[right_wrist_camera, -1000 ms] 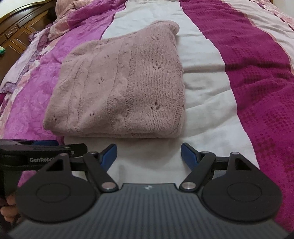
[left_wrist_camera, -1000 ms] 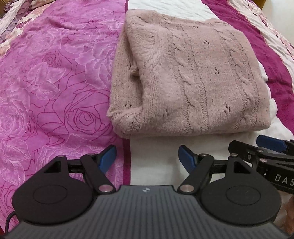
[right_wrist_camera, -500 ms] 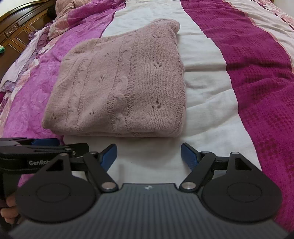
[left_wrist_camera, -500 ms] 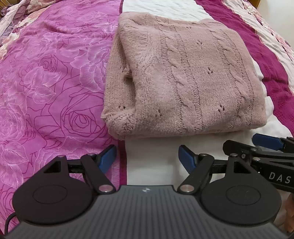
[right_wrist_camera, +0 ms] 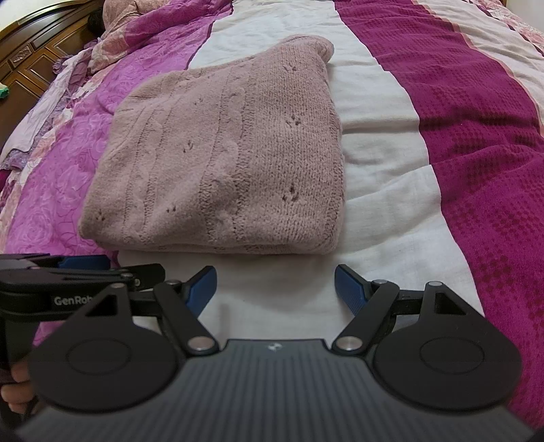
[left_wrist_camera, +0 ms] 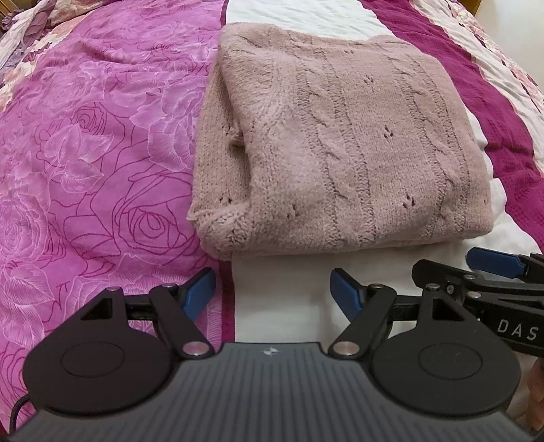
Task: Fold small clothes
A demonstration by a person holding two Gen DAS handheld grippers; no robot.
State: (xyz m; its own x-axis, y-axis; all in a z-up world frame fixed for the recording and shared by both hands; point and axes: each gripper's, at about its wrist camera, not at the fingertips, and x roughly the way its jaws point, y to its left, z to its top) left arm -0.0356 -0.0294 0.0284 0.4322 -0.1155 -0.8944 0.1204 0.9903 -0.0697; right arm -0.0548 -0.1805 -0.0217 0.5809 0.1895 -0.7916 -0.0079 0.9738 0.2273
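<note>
A dusty-pink cable-knit sweater (left_wrist_camera: 340, 142) lies folded into a thick rectangle on the bed, seen also in the right wrist view as the same folded sweater (right_wrist_camera: 221, 166). My left gripper (left_wrist_camera: 273, 292) hovers just short of the sweater's near edge, open, with nothing between its blue pads. My right gripper (right_wrist_camera: 275, 289) hangs open beside it, also short of the near edge and holding nothing. Each gripper shows at the edge of the other's view: the right gripper (left_wrist_camera: 493, 268) at the right, the left gripper (right_wrist_camera: 85, 272) at the left.
The bed cover has a pink rose-print band (left_wrist_camera: 85, 153) on the left, a white stripe (right_wrist_camera: 374, 112) in the middle and a dark magenta band (right_wrist_camera: 476, 136) on the right. A wooden headboard (right_wrist_camera: 30, 57) and crumpled bedding (right_wrist_camera: 136, 20) lie at the far left.
The left wrist view has shifted slightly, so the sweater sits a bit further left in its frame. Both grippers stay open and the sweater has not moved.
</note>
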